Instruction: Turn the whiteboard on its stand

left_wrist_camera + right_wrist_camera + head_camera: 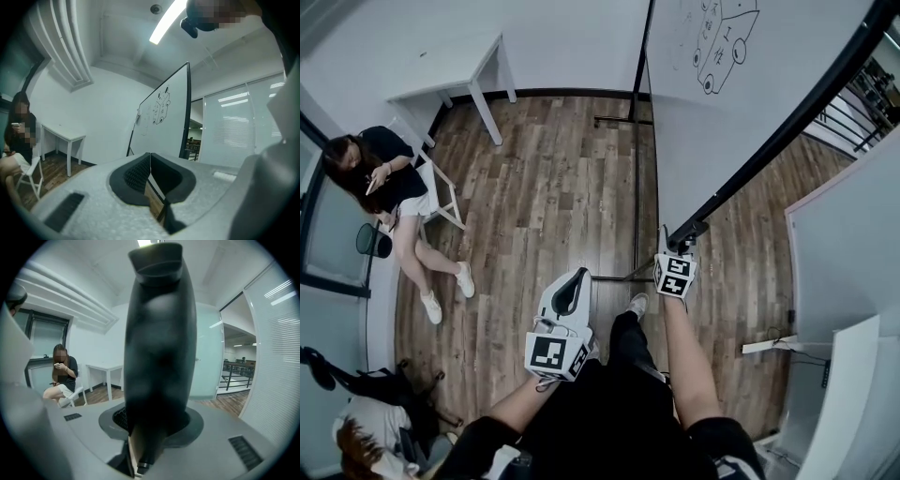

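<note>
The whiteboard point(722, 103) stands tilted on its black stand point(636, 187), with a marker drawing near its top. Its black frame edge point(787, 122) runs down from the upper right to my right gripper point(680, 246), which is shut on the frame's lower end. In the right gripper view the black frame bar point(159, 333) fills the space between the jaws of the right gripper point(140, 427). My left gripper point(572, 281) hangs lower and to the left, away from the board, shut and holding nothing. The left gripper view shows the whiteboard point(161, 117) beyond the shut left gripper point(150, 164).
A person sits on a white chair point(441, 202) at the left, holding a phone. A white table point(459, 80) stands against the back wall. The stand's foot rail point(619, 120) lies on the wooden floor. A pale panel point(853, 234) stands at the right; bags point(366, 403) lie lower left.
</note>
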